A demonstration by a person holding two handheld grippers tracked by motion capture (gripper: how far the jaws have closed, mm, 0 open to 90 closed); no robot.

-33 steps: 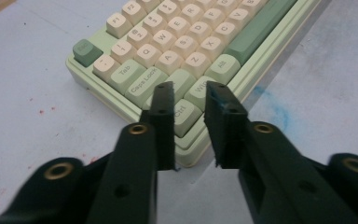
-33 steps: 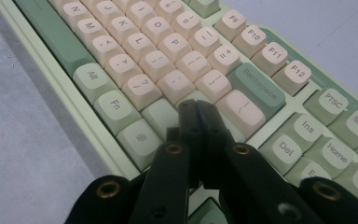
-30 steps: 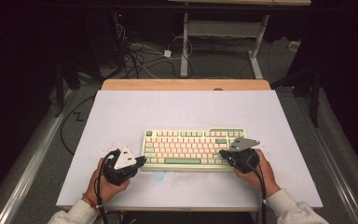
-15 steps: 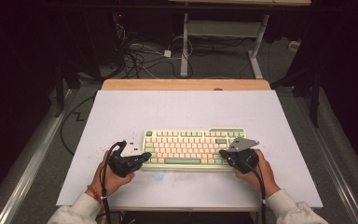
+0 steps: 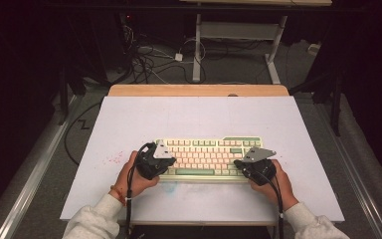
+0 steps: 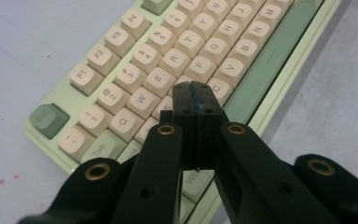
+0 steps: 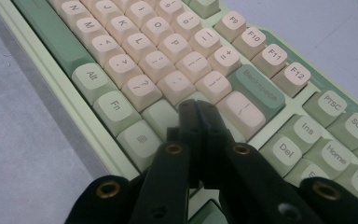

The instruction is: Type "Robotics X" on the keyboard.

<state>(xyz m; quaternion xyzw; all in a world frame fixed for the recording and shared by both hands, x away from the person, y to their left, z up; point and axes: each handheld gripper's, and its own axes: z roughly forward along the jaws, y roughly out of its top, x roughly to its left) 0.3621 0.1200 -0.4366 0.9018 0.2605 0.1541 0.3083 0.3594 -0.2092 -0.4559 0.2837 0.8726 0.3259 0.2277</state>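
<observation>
The keyboard point(image 5: 206, 156) lay on the table point(image 5: 199, 117), near its front edge. The left gripper point(image 6: 196, 95) hung over its left end, jaws pressed together above the C key. The right gripper point(image 7: 198, 112) sat over its right end, jaws likewise closed, empty.

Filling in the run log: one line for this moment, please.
left gripper: shut, over keyboard left end | right gripper: shut, over right end | table
</observation>
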